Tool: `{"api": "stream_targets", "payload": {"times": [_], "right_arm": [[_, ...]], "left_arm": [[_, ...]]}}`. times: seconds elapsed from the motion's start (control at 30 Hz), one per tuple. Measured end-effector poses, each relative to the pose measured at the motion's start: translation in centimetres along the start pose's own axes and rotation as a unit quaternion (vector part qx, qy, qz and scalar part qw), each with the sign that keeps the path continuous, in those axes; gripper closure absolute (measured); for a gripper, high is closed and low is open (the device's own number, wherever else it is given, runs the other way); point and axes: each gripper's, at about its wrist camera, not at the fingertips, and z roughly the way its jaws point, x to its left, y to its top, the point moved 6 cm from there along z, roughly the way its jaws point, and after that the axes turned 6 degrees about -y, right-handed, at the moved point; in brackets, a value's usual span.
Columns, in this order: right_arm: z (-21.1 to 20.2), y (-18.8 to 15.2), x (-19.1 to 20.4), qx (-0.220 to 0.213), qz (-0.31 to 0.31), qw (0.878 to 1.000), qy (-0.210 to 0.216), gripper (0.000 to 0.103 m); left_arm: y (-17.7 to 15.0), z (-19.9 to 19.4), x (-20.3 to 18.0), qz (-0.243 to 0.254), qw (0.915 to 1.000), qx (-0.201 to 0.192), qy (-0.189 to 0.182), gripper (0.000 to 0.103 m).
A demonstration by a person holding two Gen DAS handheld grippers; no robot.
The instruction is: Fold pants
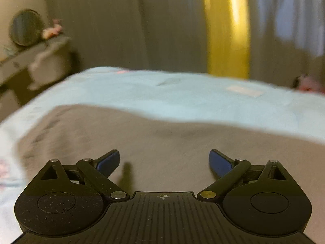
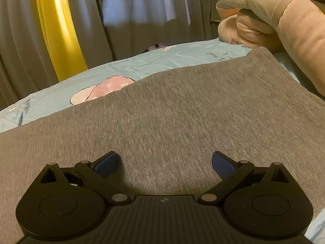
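Grey knit pants lie spread flat on a light blue bed sheet. In the left wrist view my left gripper hovers just above the grey cloth, its jaws wide apart, with only the cloth below showing between the blue pads. The right wrist view shows the same pants filling the lower frame, their far edge running across the sheet. My right gripper is open above the cloth and holds nothing; its blue pads stand clear of the fabric.
A large plush toy lies at the bed's far right corner. Grey curtains with a yellow strip hang behind the bed. A shelf with a round mirror stands at the left.
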Motion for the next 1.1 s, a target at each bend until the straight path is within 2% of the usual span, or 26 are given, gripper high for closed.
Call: {"api": "stream_targets", "payload": {"times": [0.07,0.13,0.23,0.27,0.33,0.4,0.43,0.5,0.57,0.63,0.7,0.77,0.83,0.9,1.0,1.1], "right_arm": [[0.0,0.0,0.0,0.001,-0.001,1.000,0.000,0.004],[-0.1,0.0,0.1,0.002,-0.001,1.000,-0.001,0.004],[-0.1,0.0,0.1,0.005,0.000,1.000,0.000,0.004],[-0.1,0.0,0.1,0.006,0.000,1.000,-0.001,0.004],[-0.1,0.0,0.2,0.006,-0.002,1.000,-0.003,0.004],[-0.1,0.0,0.2,0.006,-0.002,1.000,-0.005,0.004],[-0.1,0.0,0.2,0.006,-0.003,1.000,-0.005,0.004],[-0.1,0.0,0.2,0.006,-0.005,1.000,-0.007,0.004],[-0.1,-0.1,0.2,0.007,-0.008,1.000,-0.008,0.004],[-0.1,-0.1,0.1,0.006,-0.006,1.000,-0.006,0.004],[-0.1,-0.1,0.1,0.007,-0.005,1.000,-0.004,0.004],[-0.3,0.0,0.1,0.009,-0.002,1.000,-0.002,0.004],[-0.6,0.2,-0.2,0.020,0.013,1.000,0.007,0.004],[-1.2,0.4,-0.8,0.032,0.038,0.998,0.024,0.004],[-2.4,0.7,-2.7,0.053,0.101,0.992,0.052,0.006],[-3.5,1.0,-5.6,0.082,0.166,0.980,0.073,0.017]], "left_arm": [[-1.7,1.0,3.5,-0.002,0.9976,0.035,0.060,0.003],[-2.2,0.1,6.8,-0.045,0.9966,0.024,0.065,0.003],[-1.7,-2.3,10.2,-0.094,0.9908,-0.003,0.097,0.004],[-1.6,-2.8,10.8,-0.109,0.9901,-0.015,0.086,0.004],[-1.8,-3.6,11.6,-0.136,0.9891,-0.016,0.053,0.004],[-2.5,-2.6,11.5,-0.134,0.9898,0.018,0.044,0.004],[-3.1,-1.9,11.6,-0.126,0.9893,0.040,0.061,0.004],[-4.6,-1.2,12.0,-0.111,0.9833,0.081,0.120,0.004],[-4.7,-2.1,11.8,-0.117,0.9803,0.076,0.140,0.004],[-3.9,-3.7,11.0,-0.108,0.9814,0.054,0.149,0.005],[-2.7,-6.0,9.0,-0.087,0.9886,0.018,0.121,0.005],[-1.8,-7.8,6.9,-0.075,0.9947,-0.012,0.069,0.005],[-1.6,-9.7,4.0,-0.066,0.9974,-0.021,0.019,0.003],[-2.2,-9.9,1.7,-0.063,0.9978,-0.005,-0.021,0.003],[-3.9,-9.2,-1.8,-0.062,0.9964,0.041,-0.040,0.003],[-5.9,-8.8,-4.1,-0.089,0.9904,0.082,-0.068,0.003]]}}
